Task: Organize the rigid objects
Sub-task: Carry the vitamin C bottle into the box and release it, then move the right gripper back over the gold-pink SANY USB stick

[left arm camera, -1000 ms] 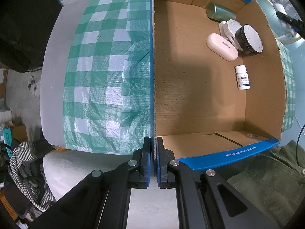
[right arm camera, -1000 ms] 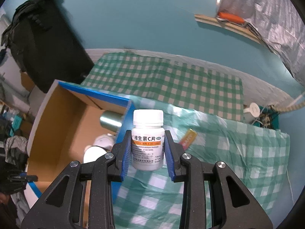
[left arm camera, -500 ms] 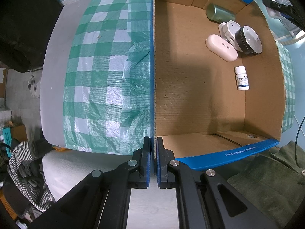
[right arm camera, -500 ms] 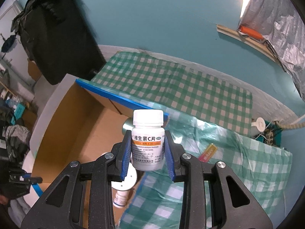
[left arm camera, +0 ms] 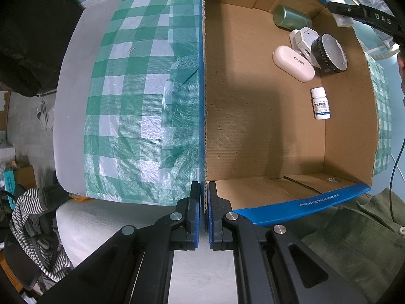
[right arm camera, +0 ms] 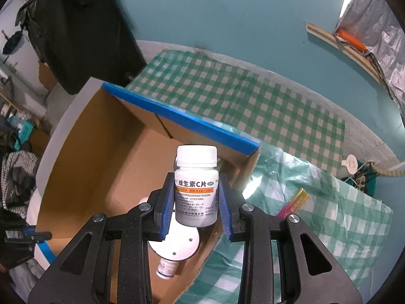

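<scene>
Firmly, the right gripper (right arm camera: 197, 206) clamps its blue ribbed pads on a smooth white plastic vitamin bottle (right arm camera: 196, 188), upright above the corrugated cardboard box (right arm camera: 101, 157). The left gripper (left arm camera: 203, 211) pinches the box's blue-edged wall. Inside lie a rounded white case (left arm camera: 293, 63), a green cylinder (left arm camera: 292, 20) and a small pill bottle (left arm camera: 320, 103).

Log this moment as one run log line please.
left gripper: shut on cardboard box wall | right gripper: shut on vitamin C bottle, above box
</scene>
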